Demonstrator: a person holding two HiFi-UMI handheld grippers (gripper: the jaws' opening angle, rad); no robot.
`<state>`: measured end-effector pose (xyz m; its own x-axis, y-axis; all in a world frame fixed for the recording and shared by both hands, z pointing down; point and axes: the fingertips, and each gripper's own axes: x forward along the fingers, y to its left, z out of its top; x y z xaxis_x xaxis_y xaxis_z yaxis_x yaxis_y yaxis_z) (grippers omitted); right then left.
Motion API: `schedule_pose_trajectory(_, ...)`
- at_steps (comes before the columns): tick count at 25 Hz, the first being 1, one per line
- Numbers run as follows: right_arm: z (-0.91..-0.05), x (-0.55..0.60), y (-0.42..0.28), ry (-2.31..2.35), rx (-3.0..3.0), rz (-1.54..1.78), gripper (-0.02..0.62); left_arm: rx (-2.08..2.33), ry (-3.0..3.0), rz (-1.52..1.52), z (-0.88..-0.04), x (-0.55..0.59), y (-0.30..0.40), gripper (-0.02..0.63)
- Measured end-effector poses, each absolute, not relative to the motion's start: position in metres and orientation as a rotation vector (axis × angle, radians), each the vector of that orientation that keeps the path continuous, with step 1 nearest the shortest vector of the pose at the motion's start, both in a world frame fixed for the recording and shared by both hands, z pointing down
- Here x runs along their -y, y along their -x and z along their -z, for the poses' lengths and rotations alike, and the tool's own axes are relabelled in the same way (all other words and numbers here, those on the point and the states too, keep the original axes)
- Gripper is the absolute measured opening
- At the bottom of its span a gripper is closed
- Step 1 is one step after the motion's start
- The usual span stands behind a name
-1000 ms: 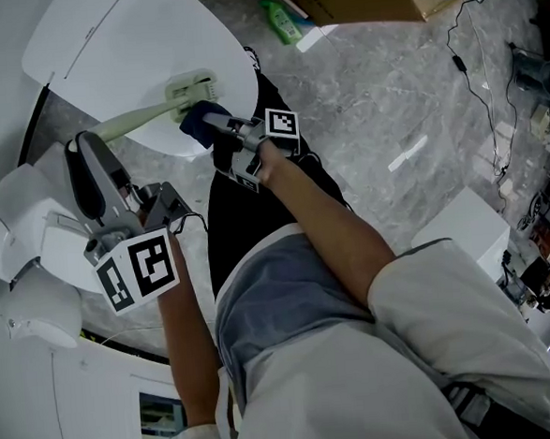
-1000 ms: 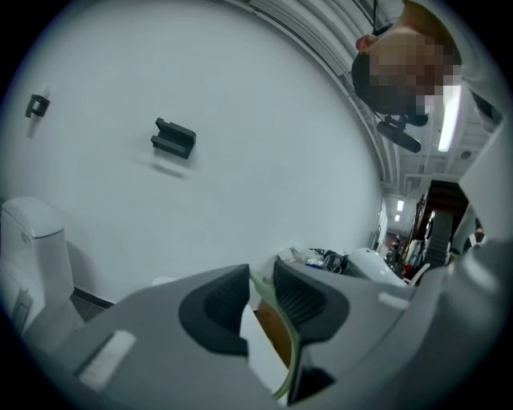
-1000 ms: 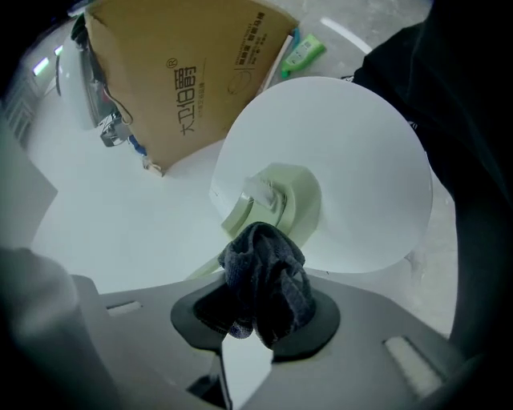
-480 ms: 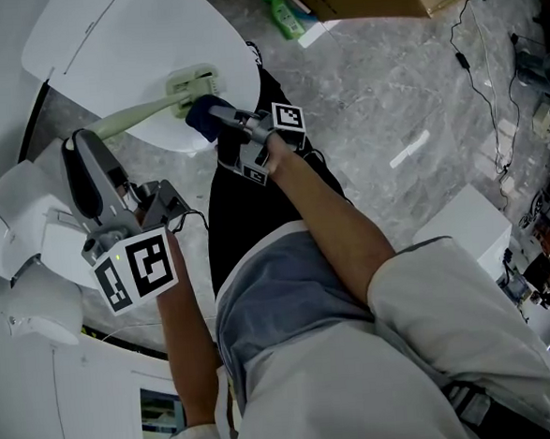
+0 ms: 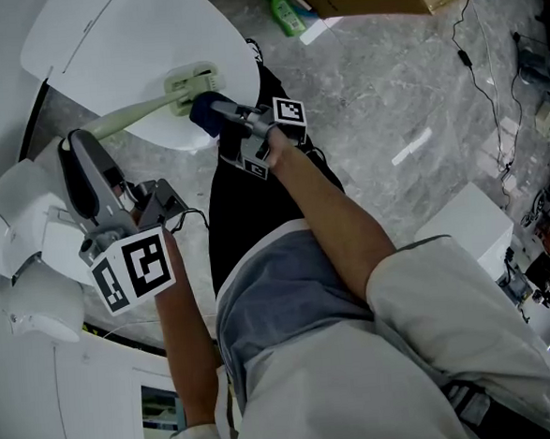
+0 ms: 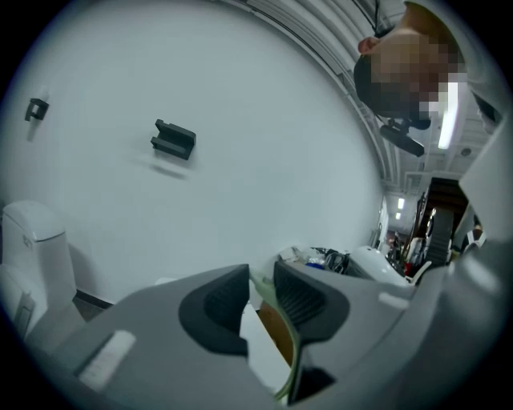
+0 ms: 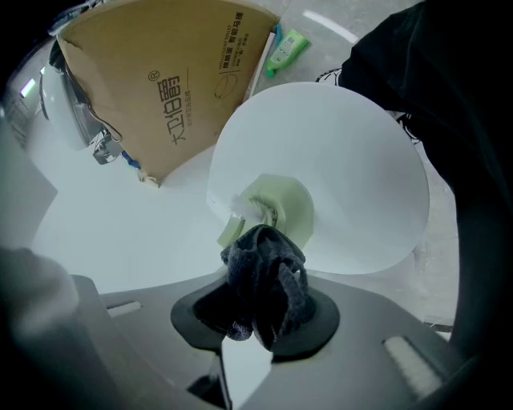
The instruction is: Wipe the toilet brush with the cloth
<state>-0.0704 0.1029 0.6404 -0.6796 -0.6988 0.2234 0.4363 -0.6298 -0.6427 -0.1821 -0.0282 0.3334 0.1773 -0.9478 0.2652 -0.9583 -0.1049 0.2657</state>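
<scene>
Two hand-held grippers are at work, one toilet brush and one cloth between them. The left hand-held gripper (image 6: 260,290) has its jaws pressed nearly together on the thin pale-green handle of the toilet brush (image 5: 141,112), which shows as a narrow strip running down between the dark pads. In the head view the handle slants up toward one o'clock from that gripper, and the brush's head lies over the white toilet lid (image 5: 103,38), at about eleven o'clock in the view. The right hand-held gripper (image 7: 260,312) pinches the cloth (image 7: 264,280), a single dark blue wad bunched up between its jaws and bulging out past them. The wad sits right at the brush head, at its four o'clock side; I cannot tell whether it presses on the head or only lies just beside it.

On the grey floor (image 5: 388,93) there is one green bottle (image 5: 284,16) at twelve o'clock, beside one cardboard box (image 7: 176,80). One black bracket (image 6: 174,140) is fixed to the white wall.

The low end of the handle is hidden behind the left gripper's body. The brush head is half covered by the cloth in the right gripper view, so its shape is hard to make out. The box is cut off by the top edge in the head view.
</scene>
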Motion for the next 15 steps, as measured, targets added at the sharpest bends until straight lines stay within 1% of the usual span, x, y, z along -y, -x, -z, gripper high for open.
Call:
schedule_pose_trajectory(10,-0.649,-0.102,0.064,0.643,-0.771,2.323,0.095,1.818,-2.08,-0.045,-0.332,0.029,0.181,0.0)
schedule_pose_trajectory(15,-0.675,-0.112,0.052,0.806,-0.92,2.414,0.094,1.826,-2.076,-0.049,-0.332,0.028,0.182,0.0)
